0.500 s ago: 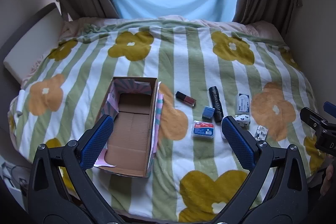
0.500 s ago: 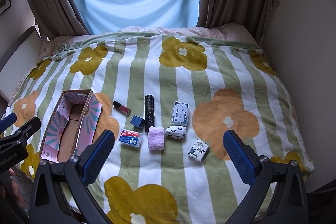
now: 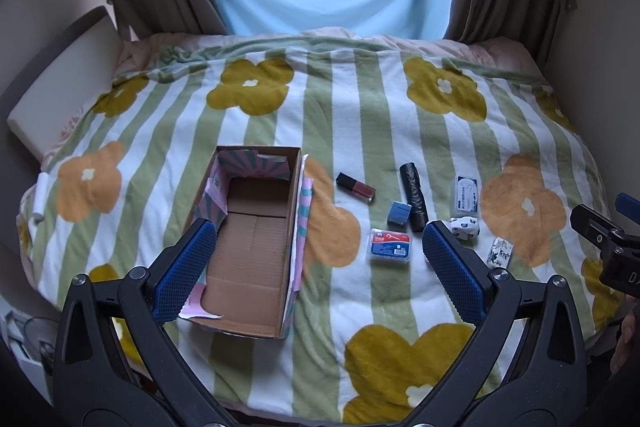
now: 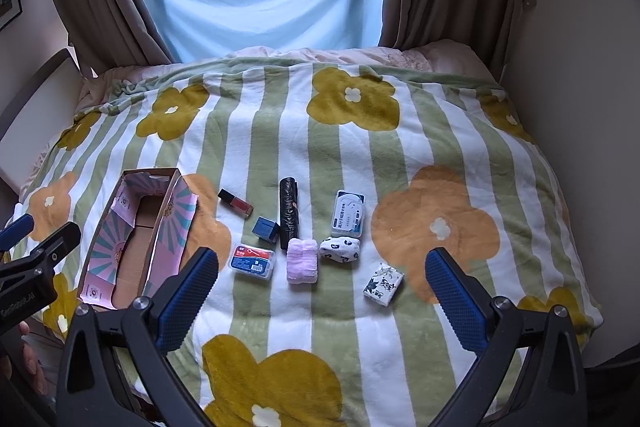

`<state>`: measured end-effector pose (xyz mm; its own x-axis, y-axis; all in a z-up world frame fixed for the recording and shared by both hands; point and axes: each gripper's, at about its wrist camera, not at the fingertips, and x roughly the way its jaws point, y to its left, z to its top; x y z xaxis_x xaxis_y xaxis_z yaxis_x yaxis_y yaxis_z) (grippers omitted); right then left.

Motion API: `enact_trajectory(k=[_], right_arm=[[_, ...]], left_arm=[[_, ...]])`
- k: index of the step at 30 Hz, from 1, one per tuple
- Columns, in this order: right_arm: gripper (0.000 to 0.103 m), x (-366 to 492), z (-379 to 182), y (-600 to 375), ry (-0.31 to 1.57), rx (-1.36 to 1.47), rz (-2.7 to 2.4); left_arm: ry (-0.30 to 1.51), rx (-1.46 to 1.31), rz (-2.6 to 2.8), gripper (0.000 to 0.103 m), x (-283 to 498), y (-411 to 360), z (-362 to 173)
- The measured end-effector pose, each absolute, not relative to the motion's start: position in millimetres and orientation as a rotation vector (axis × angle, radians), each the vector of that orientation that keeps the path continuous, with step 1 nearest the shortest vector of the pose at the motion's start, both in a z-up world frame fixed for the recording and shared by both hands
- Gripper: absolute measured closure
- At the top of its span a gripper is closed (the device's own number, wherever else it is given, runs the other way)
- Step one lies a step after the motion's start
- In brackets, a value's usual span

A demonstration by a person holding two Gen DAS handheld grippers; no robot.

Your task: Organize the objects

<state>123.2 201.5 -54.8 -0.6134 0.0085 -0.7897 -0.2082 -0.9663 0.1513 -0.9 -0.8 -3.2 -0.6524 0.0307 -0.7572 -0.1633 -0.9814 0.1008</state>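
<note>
Tongs both wide, nothing held: left tongs (image 3: 316, 259), right tongs (image 4: 322, 291), hovering over near edge of bed (image 4: 440, 131). Our sort target looks like cardboard box (image 3: 256, 251), open, empty, long axis running away from us, dead ahead of left tongs. Small items lie right of box, directly ahead of right tongs, so right side nearer. Black roll (image 4: 289, 207) lies lengthwise away from us; pink cloth (image 4: 303, 261) nearest, centred.
</note>
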Motion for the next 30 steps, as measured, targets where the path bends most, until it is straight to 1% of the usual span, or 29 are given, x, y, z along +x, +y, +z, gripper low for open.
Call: enact_trajectory(k=[16,30], right_arm=[[0.001,123,-55,198,0.343,-1.318,2.695],[0.001,118,-56,172,0.327,-1.324,2.707]], left_arm=[[0.25,-1.248,2.716,0.001,-2,-1,-6],[0.247,-1.251,2.707,0.001,-13,-4,-5]])
